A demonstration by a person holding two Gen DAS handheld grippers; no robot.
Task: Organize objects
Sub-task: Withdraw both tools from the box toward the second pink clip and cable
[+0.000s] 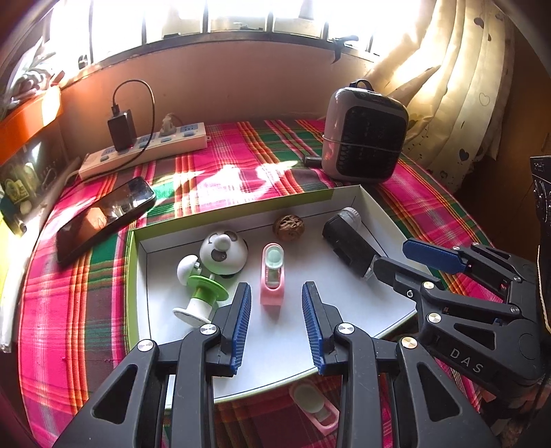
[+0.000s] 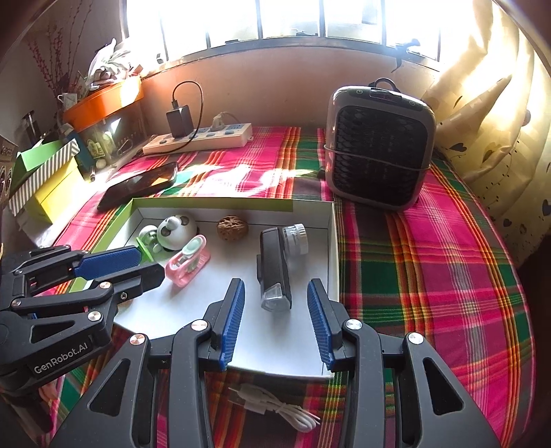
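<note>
With both tongs, left tongs [image 1: 275,324] and right tongs [image 2: 275,320], spread and empty above the white box [image 1: 375,210], the white cable [image 2: 275,406] (outside it) wants collecting next.

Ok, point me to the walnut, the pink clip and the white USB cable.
walnut [image 1: 288,228]: left wrist view, centre of its wrinkled shell.
pink clip [image 1: 272,275]: left wrist view, middle of its pink body.
white USB cable [image 2: 275,408]: right wrist view, middle of the coiled cord.

Harsh backlight from the window [image 1: 241,17] — blown-out glare, warm dim corners, fisheye-bent edges.
</note>
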